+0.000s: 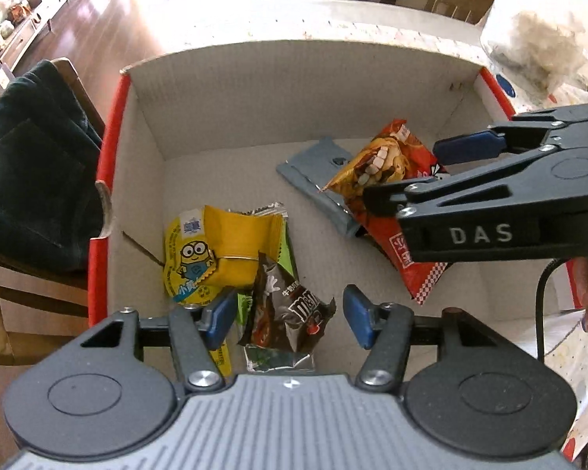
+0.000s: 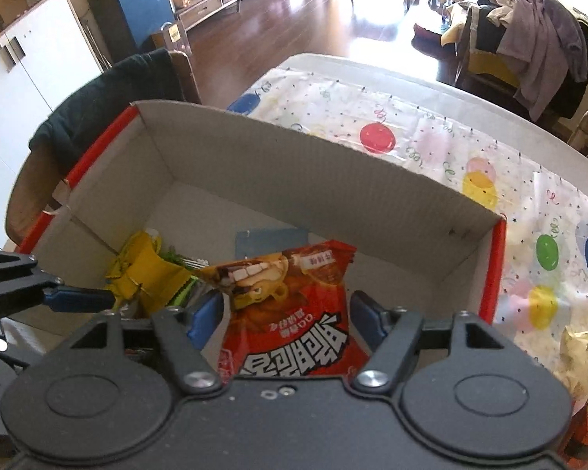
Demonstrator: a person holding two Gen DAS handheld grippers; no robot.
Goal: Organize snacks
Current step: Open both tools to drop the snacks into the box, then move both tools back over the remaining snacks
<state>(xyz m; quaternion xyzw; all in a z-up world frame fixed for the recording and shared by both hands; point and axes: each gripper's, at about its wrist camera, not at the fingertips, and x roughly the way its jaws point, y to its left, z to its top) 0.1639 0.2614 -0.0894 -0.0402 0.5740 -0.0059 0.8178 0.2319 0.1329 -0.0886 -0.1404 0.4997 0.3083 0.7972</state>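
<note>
A red-edged cardboard box holds the snacks. A brown M&M's bag lies between the fingers of my open left gripper, beside a yellow Minions packet and a green packet. A red snack bag lies on a grey-blue packet further right. My right gripper is open above the red bag. In the right wrist view the red bag sits between the open right gripper's fingers, not clamped. The left gripper shows at the left near the yellow packet.
The box stands on a table with a balloon-print cloth. A chair with a dark garment is left of the box. A clear plastic bag lies past the box's right corner. More snack bags lie on the cloth at right.
</note>
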